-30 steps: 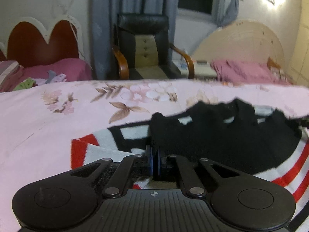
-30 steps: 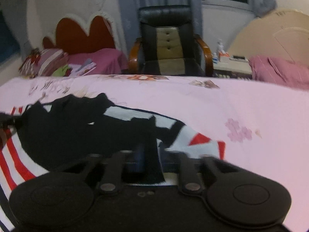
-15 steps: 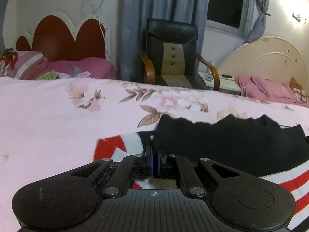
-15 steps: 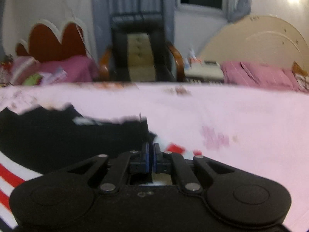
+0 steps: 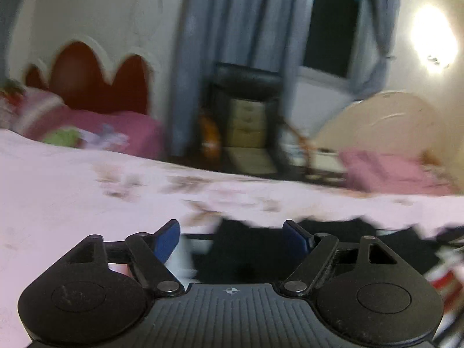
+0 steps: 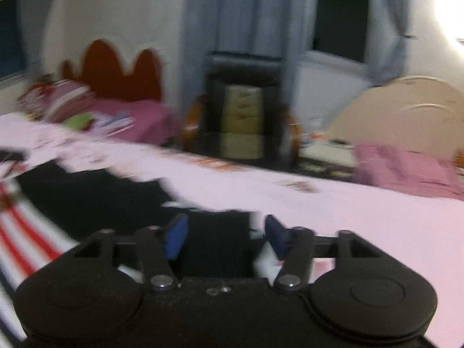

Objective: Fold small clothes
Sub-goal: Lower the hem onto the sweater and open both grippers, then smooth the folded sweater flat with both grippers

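Note:
A small sweater, black with white and red stripes, lies on the pink floral bedspread [image 5: 72, 191]. In the left wrist view its black part [image 5: 261, 249] lies just beyond my left gripper [image 5: 232, 237], which is open with nothing between its blue pads. In the right wrist view the sweater [image 6: 95, 197] spreads to the left and under my right gripper [image 6: 224, 235], which is open too, its pads apart over the black cloth. Both views are blurred by motion.
Beyond the bed stand a black and tan armchair [image 5: 246, 121], grey curtains [image 5: 232, 29], a red headboard [image 5: 95, 84] with pink pillows, and a cream headboard [image 5: 385, 121] with a pink cloth [image 5: 391, 171] at the right.
Both grippers were shut on the sweater's edge and have opened, letting it go onto the bed. Both cameras have tilted up and moved.

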{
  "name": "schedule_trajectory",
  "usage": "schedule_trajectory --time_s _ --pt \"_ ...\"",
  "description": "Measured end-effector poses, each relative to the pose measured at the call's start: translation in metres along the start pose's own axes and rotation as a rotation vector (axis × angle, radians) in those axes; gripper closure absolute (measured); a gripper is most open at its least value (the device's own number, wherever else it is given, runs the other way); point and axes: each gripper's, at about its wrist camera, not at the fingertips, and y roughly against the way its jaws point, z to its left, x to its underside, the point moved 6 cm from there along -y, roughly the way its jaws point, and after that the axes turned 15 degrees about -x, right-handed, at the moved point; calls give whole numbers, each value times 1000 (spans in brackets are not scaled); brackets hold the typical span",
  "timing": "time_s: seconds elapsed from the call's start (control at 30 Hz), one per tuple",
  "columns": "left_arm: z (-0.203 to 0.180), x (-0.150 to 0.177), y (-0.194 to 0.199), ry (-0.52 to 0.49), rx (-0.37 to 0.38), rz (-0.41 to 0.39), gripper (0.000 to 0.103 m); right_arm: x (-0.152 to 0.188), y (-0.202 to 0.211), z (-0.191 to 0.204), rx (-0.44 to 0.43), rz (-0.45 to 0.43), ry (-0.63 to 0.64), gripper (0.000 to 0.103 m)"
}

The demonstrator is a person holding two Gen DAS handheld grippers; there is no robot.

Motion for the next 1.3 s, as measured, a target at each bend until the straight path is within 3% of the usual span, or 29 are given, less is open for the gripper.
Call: schedule_trajectory --time_s 0.07,0.13,0.23,0.33,0.4,0.43,0.47,0.5,0.57,0.63,0.67,0.7,0.73,0.8,0.9,1.0,1.17,1.3 --pt "-36 6 -3 -50 55 44 26 0 -20 17 -54 50 -8 76" --pt "-66 18 -5 -85 105 77 26 0 -41 34 -68 92 -11 74" --pt "-88 39 -9 -173 116 116 26 8 -59 48 -65 144 2 69" --pt "-66 51 -8 -171 115 123 26 14 -48 38 -58 154 20 67" --pt "-36 51 -5 -146 63 116 26 23 -33 16 -19 158 16 67" --pt "-19 52 -3 -141 45 107 29 28 -23 1 15 160 15 68" --pt "-4 54 2 -134 68 94 42 33 -14 -11 31 153 5 68" --pt "2 57 6 -141 68 89 45 38 -6 -23 50 153 -8 68" --pt "8 59 12 -180 50 76 45 46 6 -39 81 148 -40 49" --pt "7 54 14 -152 37 89 45 46 13 -46 79 130 -104 54" --pt "3 51 20 -136 14 88 45 43 19 -43 89 102 -122 67" --pt "-1 50 24 -134 9 78 44 38 26 -35 90 63 -128 71" --pt "-10 49 32 -143 22 53 43 35 33 -25 73 29 -132 69" --pt "-34 53 53 -181 56 3 19 31 38 5 -8 -1 -127 69" --pt "-68 72 74 -239 93 -7 17 41 29 57 -116 45 -60 69" --pt "-82 91 81 -270 80 26 18 52 20 95 -165 77 -22 68" --pt "-61 108 88 -266 41 52 18 72 14 112 -115 150 18 65" --pt "-14 113 95 -248 -4 67 18 87 37 94 -48 186 47 64"
